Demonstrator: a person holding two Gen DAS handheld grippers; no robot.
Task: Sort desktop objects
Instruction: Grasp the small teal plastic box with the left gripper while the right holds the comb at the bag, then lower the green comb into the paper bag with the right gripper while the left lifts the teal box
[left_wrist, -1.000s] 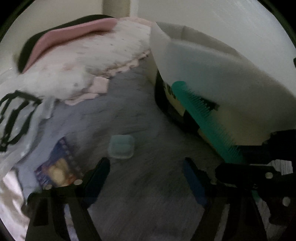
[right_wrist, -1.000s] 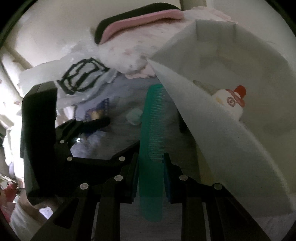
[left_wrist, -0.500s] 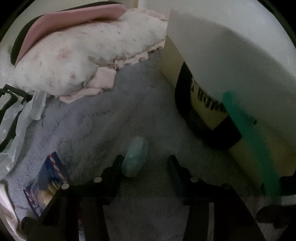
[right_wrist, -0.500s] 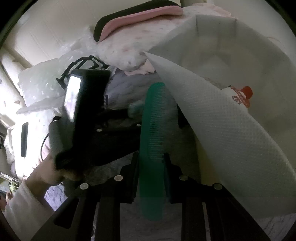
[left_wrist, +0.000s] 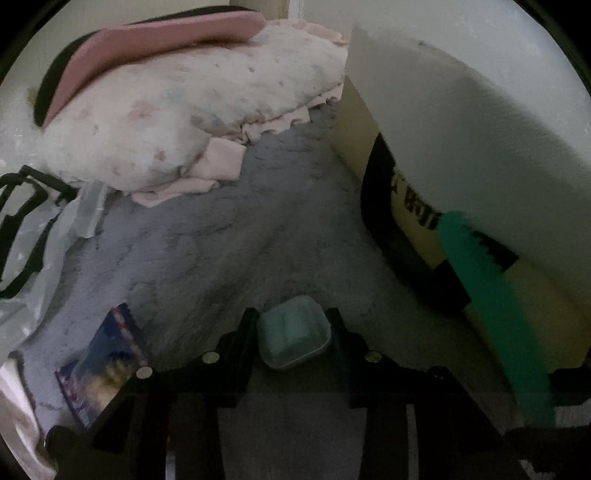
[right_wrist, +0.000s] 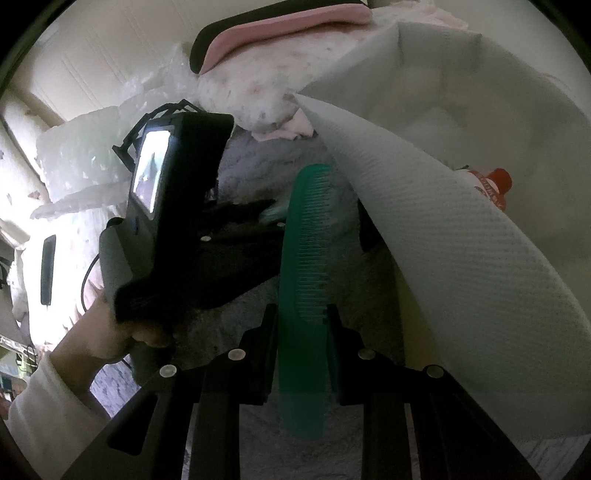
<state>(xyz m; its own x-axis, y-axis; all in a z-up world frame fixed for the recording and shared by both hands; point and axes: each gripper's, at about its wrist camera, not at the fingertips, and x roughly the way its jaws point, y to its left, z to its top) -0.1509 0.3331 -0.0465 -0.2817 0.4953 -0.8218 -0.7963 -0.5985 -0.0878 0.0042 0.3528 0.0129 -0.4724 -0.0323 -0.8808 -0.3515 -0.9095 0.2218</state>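
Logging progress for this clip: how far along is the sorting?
Done: a red-capped bottle already lies in the white bin. In hand: right tongs grip the green comb; left tongs have just closed around a small teal case. Left: a blue packet on the blanket.

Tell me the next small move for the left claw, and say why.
Probably lift it straight up. The left claw has just been closing, and its fingers now sit against both sides of the small teal case on the grey blanket. The right claw already holds the green comb beside the white bin.
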